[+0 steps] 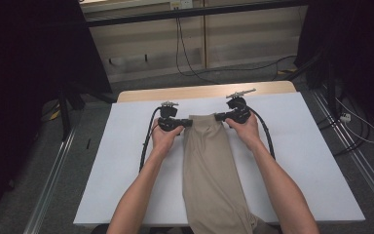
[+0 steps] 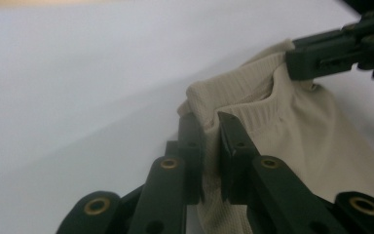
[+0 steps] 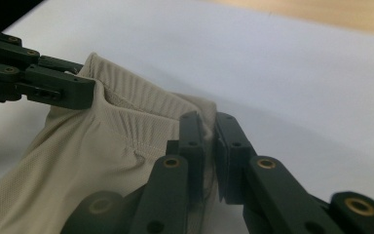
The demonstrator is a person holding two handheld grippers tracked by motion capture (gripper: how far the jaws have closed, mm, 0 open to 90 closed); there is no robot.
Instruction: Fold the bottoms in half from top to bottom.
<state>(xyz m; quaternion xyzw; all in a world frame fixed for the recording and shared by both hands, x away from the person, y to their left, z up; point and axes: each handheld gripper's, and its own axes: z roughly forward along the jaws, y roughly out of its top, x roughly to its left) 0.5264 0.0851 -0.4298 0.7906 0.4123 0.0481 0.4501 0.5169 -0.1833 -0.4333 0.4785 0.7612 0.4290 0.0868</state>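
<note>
The high view looks forward and down from above the person's side of the desk [image 1: 126, 195], taking in the whole white top and the floor beyond. The left gripper view sits low and close behind the left claw [image 2: 210, 127], looking along its jaws across the cloth [image 2: 292, 131] toward the right claw [image 2: 341, 53]. The right gripper view mirrors it, close behind the right claw [image 3: 209, 129], facing the left claw [image 3: 44, 85]. All three share the cloth's ribbed far edge.
</note>
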